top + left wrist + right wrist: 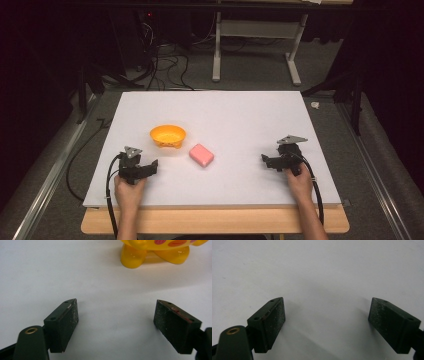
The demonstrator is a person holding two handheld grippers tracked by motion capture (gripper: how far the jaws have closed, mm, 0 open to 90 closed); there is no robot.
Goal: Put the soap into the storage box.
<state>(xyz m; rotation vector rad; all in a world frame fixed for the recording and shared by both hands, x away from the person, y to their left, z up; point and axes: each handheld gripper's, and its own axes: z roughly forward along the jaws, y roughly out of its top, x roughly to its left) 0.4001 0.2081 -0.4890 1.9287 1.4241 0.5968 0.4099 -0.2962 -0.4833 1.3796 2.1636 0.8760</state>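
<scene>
An orange bowl (168, 135) on small feet stands left of centre on the white board (225, 115). A pink block (201, 154) lies just to its right, nearer the front. My left gripper (154, 165) rests on the board in front of the bowl, pointing right, open with nothing between its jaws. In the left gripper view the gripper (116, 317) faces the bowl's yellow feet (155, 253) across bare board. My right gripper (264, 160) sits at the right, pointing left, also open and empty. The right gripper view shows the gripper (327, 318) over plain white surface.
The white board lies on a wooden table (215, 222) whose edge runs along the front. Cables (107, 185) trail off the left side. A white table frame (255, 40) stands on the floor beyond the board.
</scene>
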